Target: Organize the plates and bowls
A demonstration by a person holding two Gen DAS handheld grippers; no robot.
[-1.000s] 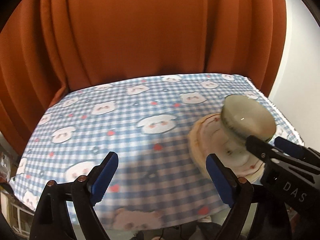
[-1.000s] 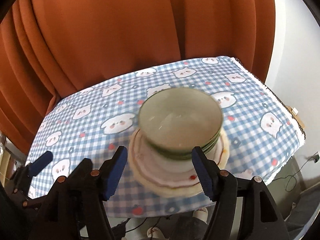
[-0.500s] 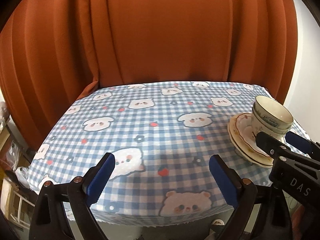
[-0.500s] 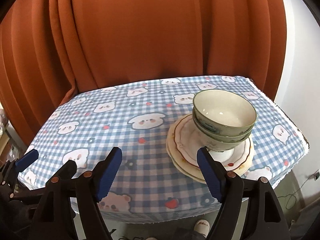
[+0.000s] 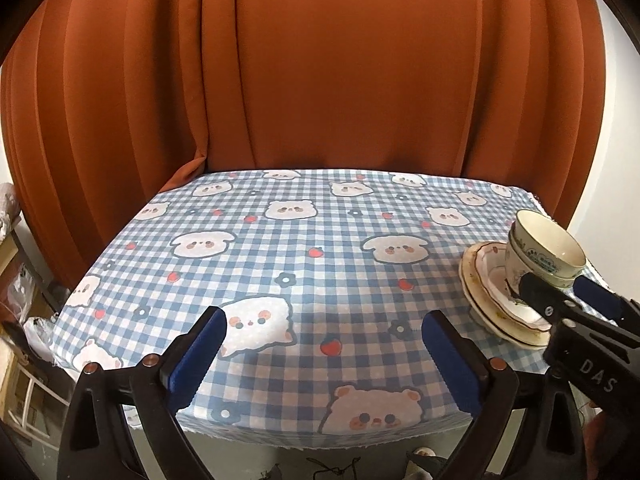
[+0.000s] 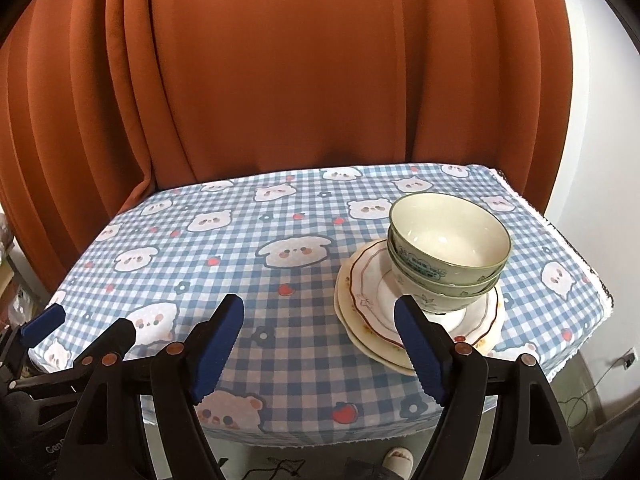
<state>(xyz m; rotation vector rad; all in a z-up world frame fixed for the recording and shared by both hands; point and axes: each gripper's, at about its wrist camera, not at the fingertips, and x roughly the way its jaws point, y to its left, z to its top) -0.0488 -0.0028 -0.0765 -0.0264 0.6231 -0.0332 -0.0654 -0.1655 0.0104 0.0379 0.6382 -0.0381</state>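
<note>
Stacked pale green bowls [image 6: 448,252] sit nested on a stack of cream plates with a red-brown rim [image 6: 368,300], right of the table's middle. They also show at the right edge of the left wrist view, the bowls [image 5: 540,252] on the plates [image 5: 484,300]. My right gripper [image 6: 320,344] is open and empty, back near the table's front edge, left of the stack. My left gripper [image 5: 326,356] is open and empty over the front edge. The right gripper's fingers [image 5: 592,300] cross in front of the plates in the left view.
The table has a blue checked cloth with bear prints [image 6: 224,248]. An orange curtain [image 6: 280,80] hangs close behind it. A white wall [image 6: 600,160] stands to the right. Cables [image 6: 600,384] and a slipper [image 6: 400,460] lie on the floor below.
Both grippers have drawn back and up from the table. The bowls, close between the right fingers a second ago, now stand free on the plates, farther off.
</note>
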